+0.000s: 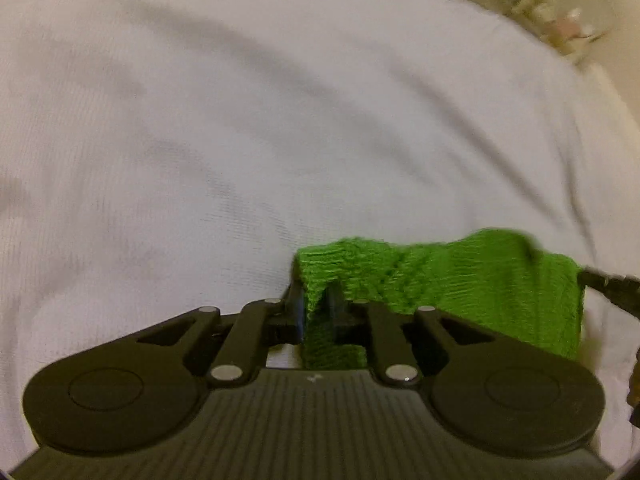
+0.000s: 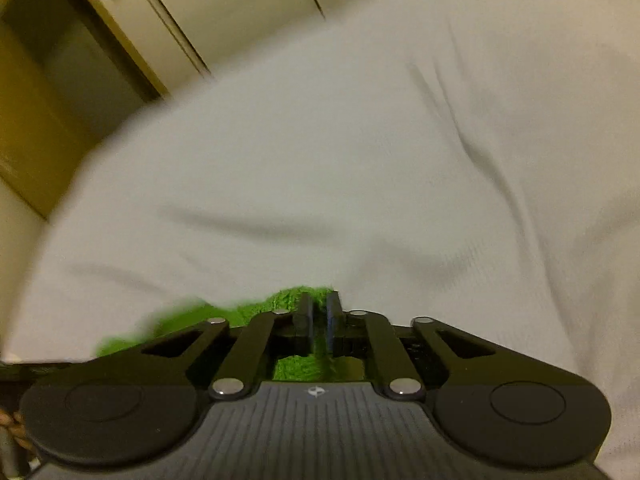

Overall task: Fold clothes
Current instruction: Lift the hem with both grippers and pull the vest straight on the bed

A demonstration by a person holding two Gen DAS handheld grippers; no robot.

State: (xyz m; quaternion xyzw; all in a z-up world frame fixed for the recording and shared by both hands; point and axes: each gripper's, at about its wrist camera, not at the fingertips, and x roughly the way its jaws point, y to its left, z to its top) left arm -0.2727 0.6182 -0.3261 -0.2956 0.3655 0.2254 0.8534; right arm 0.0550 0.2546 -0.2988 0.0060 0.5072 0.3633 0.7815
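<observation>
My left claw [image 1: 316,306] and right claw [image 2: 319,314] each pinch the green knit cloth's [image 1: 460,280] edge, probably lifted; wide bare white bedsheet [image 1: 240,120] ahead.

A wrinkled white bed sheet [image 1: 240,120] fills both views, with pale cabinet doors [image 2: 224,4] beyond its edge and a blurred shelf [image 1: 560,12] behind.
</observation>
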